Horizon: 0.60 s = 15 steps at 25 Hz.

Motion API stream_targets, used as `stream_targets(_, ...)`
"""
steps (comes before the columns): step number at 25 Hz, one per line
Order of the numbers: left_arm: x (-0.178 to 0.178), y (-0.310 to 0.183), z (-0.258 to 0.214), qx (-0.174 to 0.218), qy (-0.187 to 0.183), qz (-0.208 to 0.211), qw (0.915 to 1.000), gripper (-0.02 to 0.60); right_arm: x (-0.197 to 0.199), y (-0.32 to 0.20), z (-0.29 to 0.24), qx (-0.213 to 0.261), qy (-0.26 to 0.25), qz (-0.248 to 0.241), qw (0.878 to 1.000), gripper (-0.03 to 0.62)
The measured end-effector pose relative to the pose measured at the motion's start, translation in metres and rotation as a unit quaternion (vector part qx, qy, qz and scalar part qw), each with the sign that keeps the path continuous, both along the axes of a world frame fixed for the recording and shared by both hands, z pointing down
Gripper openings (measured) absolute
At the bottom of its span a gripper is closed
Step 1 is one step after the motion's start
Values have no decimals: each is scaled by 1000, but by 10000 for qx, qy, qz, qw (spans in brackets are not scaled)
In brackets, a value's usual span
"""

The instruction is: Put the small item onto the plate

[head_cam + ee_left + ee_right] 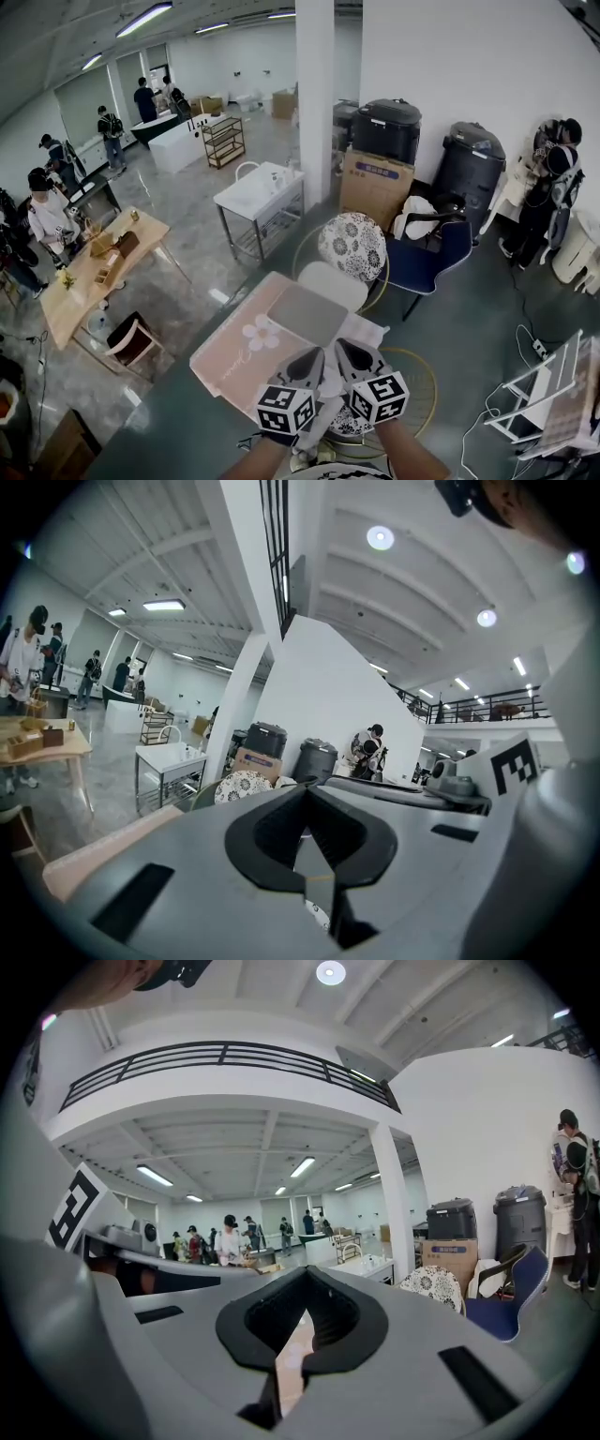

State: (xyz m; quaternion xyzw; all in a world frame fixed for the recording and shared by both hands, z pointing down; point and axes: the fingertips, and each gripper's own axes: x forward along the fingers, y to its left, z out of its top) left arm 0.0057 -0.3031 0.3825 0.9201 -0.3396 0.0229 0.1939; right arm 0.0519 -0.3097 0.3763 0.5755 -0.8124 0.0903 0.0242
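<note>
table (234, 361): near edge hidden | right forearm (412, 457): cut by bottom edge

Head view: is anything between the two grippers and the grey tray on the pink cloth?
Nothing visible does: the left gripper and right gripper, both shut and empty, hover over the pink cloth, right by the grey tray.

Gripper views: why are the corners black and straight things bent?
Left gripper view: a wide-angle lens blackens the corners and leans the pillar; the ceiling lamp glares. Right gripper view: same black rim, and the railing bows.
</note>
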Motion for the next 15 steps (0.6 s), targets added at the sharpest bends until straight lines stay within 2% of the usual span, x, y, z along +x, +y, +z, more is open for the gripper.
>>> stream_targets(15,-6,-2,8,-2,-75,-128,9999,5,-3,-1,7,0,-53,-62,10000,14)
